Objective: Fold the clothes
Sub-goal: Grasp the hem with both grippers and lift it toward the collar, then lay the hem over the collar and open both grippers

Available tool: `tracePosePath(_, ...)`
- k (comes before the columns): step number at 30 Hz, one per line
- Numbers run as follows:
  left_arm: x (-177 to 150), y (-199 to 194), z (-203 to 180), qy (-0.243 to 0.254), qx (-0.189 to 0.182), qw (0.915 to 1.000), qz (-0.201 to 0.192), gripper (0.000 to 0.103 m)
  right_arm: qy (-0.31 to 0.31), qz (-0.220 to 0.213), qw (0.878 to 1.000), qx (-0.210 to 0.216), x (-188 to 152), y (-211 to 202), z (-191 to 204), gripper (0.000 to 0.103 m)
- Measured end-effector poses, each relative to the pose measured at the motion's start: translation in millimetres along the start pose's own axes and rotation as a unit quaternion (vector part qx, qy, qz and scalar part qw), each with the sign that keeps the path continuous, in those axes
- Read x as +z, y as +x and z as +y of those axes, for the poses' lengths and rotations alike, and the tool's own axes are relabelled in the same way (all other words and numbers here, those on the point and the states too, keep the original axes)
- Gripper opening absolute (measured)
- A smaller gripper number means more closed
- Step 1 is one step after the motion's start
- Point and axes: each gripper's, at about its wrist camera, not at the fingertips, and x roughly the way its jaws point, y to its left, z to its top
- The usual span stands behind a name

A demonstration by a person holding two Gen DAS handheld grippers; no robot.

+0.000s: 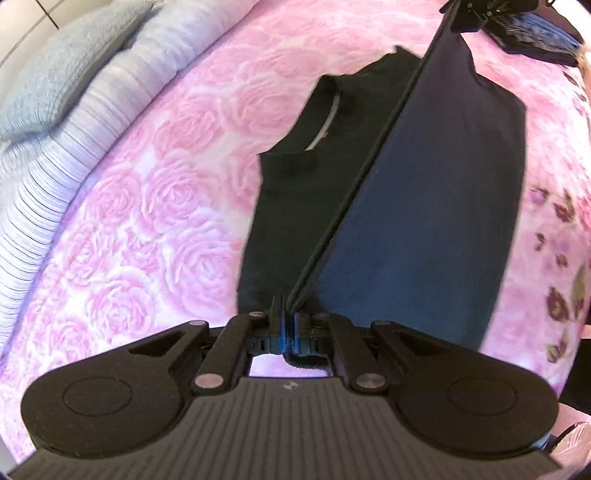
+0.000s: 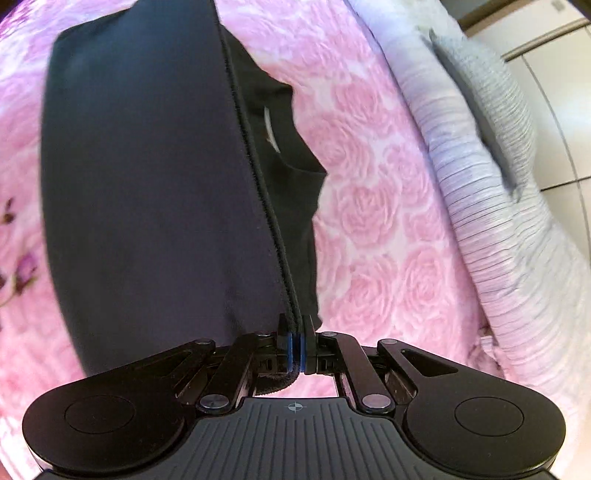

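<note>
A dark navy garment (image 1: 424, 192) lies on a pink rose-patterned bedspread (image 1: 155, 192). Its hem edge is lifted and stretched taut between my two grippers, over the collar part (image 1: 317, 122) with a white label. My left gripper (image 1: 288, 314) is shut on one end of the hem. My right gripper (image 2: 297, 343) is shut on the other end; it also shows at the top of the left wrist view (image 1: 480, 11). In the right wrist view the garment (image 2: 147, 177) hangs from the held edge down to the bed.
A lilac ribbed blanket (image 1: 55, 158) and a grey fluffy pillow (image 1: 62, 77) lie along the bed's far side; both show in the right wrist view too, the blanket (image 2: 491, 229) beside the pillow (image 2: 484, 92). A dark folded item (image 1: 535, 37) lies near the right gripper.
</note>
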Motion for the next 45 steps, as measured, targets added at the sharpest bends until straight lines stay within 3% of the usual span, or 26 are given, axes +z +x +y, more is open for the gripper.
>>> tracePosePath(13, 32.6, 87.3, 75.2, -0.052, 0.002, 0.9977, 0.043, 0.004, 0.028, -0.010, 0.999, 0.043, 22.4, 88.4, -72.5, 0.002)
tracePosePath(16, 32.3, 110.2, 84.8, -0.073, 0.003, 0.9958, 0.055, 0.010, 0.051, -0.004, 0.997, 0.065, 23.8, 117.0, -79.9, 0.002)
tracePosePath(18, 31.1, 123.2, 90.3, -0.092, 0.007, 0.9938, 0.061, 0.024, 0.072, 0.002, 0.995, 0.075, 22.3, 132.9, -84.0, 0.002)
tracePosePath(20, 29.2, 130.5, 93.1, -0.108, 0.012, 0.9921, 0.063, 0.029, 0.103, 0.003, 0.992, 0.079, 19.2, 143.8, -89.4, 0.003)
tracePosePath(21, 27.7, 131.8, 93.8, -0.115, 0.015, 0.9914, 0.062, 0.032, 0.123, -0.001, 0.989, 0.078, 16.7, 146.5, -93.0, 0.007)
tracePosePath(22, 26.7, 131.9, 94.6, -0.120, 0.017, 0.9908, 0.061, 0.034, 0.144, -0.005, 0.987, 0.074, 13.6, 146.2, -97.2, 0.019)
tracePosePath(24, 22.7, 129.2, 97.2, -0.136, 0.020, 0.9890, 0.055, 0.039, 0.189, -0.016, 0.980, 0.066, 5.3, 140.7, -104.3, 0.035)
tracePosePath(28, 14.6, 120.1, 105.4, -0.175, 0.018, 0.9833, 0.045, 0.048, 0.322, -0.036, 0.942, 0.092, -25.8, 130.9, -129.7, 0.052)
tracePosePath(32, 4.9, 108.2, 122.0, -0.247, -0.013, 0.9685, 0.027, 0.049, 0.441, -0.058, 0.885, 0.136, -57.0, 121.9, -146.1, 0.056)
tracePosePath(34, 2.7, 101.2, 128.7, -0.259, -0.019, 0.9656, 0.020, 0.052, 0.477, -0.075, 0.861, 0.160, -69.5, 117.0, -151.6, 0.056)
tracePosePath(35, 2.8, 98.6, 130.6, -0.258, -0.017, 0.9658, 0.020, 0.059, 0.479, -0.075, 0.861, 0.152, -71.8, 114.5, -153.4, 0.056)
tracePosePath(37, 3.8, 95.7, 133.7, -0.263, -0.026, 0.9641, 0.023, 0.060, 0.485, -0.078, 0.859, 0.141, -73.7, 110.1, -157.7, 0.056)
tracePosePath(39, 3.0, 93.6, 138.7, -0.279, -0.045, 0.9591, 0.018, 0.059, 0.529, -0.094, 0.829, 0.153, -83.0, 105.5, -164.7, 0.056)
tracePosePath(41, 1.1, 91.1, 141.3, -0.286, -0.054, 0.9567, 0.012, 0.060, 0.576, -0.117, 0.791, 0.169, -94.8, 103.8, -172.9, 0.056)
tracePosePath(42, 0.2, 90.1, 142.8, -0.289, -0.054, 0.9557, 0.009, 0.060, 0.588, -0.123, 0.781, 0.170, -98.4, 102.1, -175.2, 0.056)
tracePosePath(45, -6.6, 87.3, 150.3, -0.322, -0.049, 0.9455, -0.001, 0.060, 0.575, -0.109, 0.799, 0.139, -97.3, 93.4, -175.8, 0.056)
